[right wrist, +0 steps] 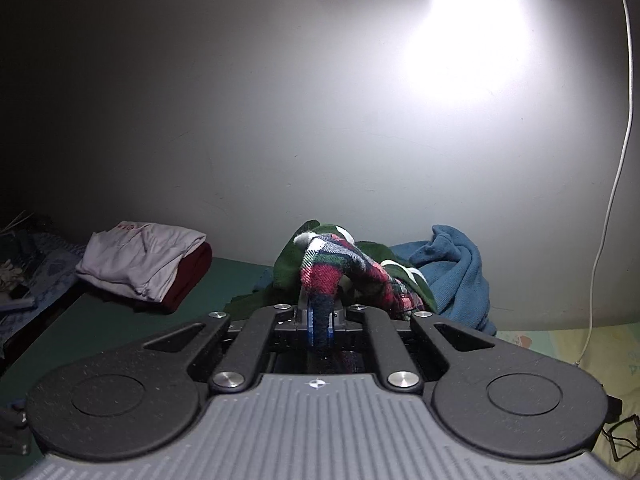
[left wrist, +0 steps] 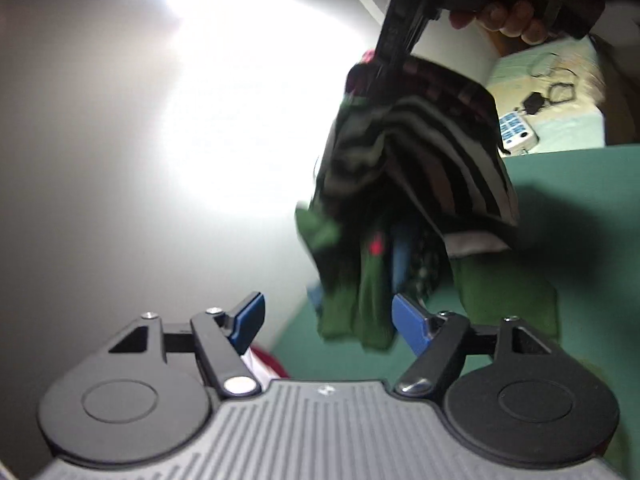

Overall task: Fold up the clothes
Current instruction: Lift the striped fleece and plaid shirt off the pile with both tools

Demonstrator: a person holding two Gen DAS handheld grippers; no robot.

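A plaid garment (left wrist: pixel 416 168) in red, green, black and white hangs in the air, blurred by motion, in the left wrist view. A person's hand (left wrist: pixel 516 12) holds my right gripper (left wrist: pixel 394 34) above it, shut on its top edge. My left gripper (left wrist: pixel 328 322) is open just below the garment's hanging green hem, blue pads (left wrist: pixel 408 322) spread wide, nothing between them. In the right wrist view my right gripper (right wrist: pixel 320 326) is shut on a fold of the plaid garment (right wrist: pixel 340 272), which drapes over the fingers.
A green table surface (left wrist: pixel 580 208) lies below. A folded white garment (right wrist: pixel 140 260) sits on a dark red one (right wrist: pixel 192 276) at the left. A crumpled blue towel (right wrist: pixel 452 272) lies right. A white cable (right wrist: pixel 612 184) hangs down the wall. A bed with small devices (left wrist: pixel 516 128) is beyond.
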